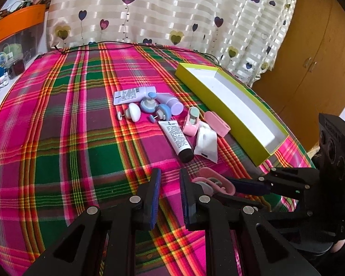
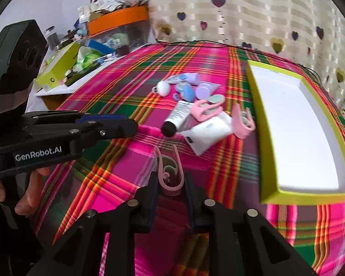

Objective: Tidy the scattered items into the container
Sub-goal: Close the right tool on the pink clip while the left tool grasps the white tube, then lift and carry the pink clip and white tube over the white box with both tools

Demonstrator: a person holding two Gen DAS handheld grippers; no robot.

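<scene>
An empty yellow-green box [image 1: 220,102] [image 2: 260,124], white inside, lies on the plaid cloth at the right. Left of it lies a scatter: a black-capped white tube [image 1: 178,138] [image 2: 179,115], a white sachet [image 1: 205,142], a pink clip [image 1: 217,120], a lilac tube [image 1: 170,102], a white knob [image 1: 134,112] and blue knobs [image 1: 164,112]. My right gripper [image 2: 170,179] [image 1: 223,188] is shut on another pink clip [image 2: 159,172] [image 1: 216,176] down on the cloth. My left gripper [image 1: 170,179] [image 2: 132,126] hovers just beside it, a narrow gap between its fingers and nothing in them.
A black cable [image 1: 126,44] runs along the table's far edge below the heart-print curtain. An orange-lidded clear bin [image 1: 16,30] and a cluttered side table [image 2: 57,71] stand at the left. A wooden cabinet [image 1: 310,69] is at the right. A person's hand [image 2: 27,197] holds the left gripper.
</scene>
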